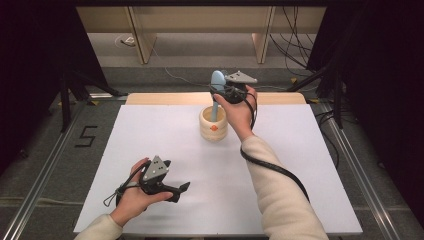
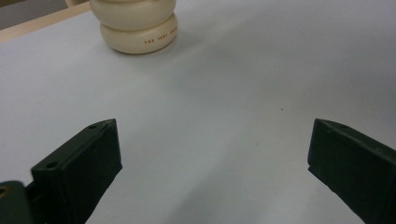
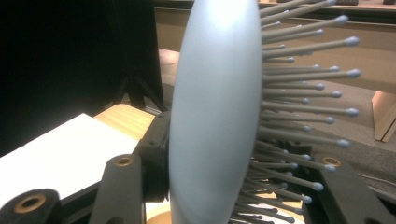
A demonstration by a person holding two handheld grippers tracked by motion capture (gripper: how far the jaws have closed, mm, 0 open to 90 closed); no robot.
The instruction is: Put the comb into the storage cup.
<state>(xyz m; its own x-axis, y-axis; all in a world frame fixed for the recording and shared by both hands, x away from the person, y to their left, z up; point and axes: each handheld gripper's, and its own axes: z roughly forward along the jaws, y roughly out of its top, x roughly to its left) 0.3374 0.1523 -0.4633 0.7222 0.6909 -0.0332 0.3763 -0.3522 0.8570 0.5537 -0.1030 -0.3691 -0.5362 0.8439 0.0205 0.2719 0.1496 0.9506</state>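
Hairbrush [image 3: 219, 116] clamped between right tongs [image 1: 220, 90], handle in cream pot [image 1: 213, 125].

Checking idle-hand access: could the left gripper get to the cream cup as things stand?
Probably yes. The left gripper is open and faces the cup across bare table, though the right gripper holds a hairbrush over it.

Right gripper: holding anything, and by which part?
Yes: right gripper is shut on the light blue hairbrush, clamped across its bristled head; handle hangs into the cream pot.

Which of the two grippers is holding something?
The right gripper, over the cream pot, clamps a blue hairbrush. The left gripper stands open, holding nothing.
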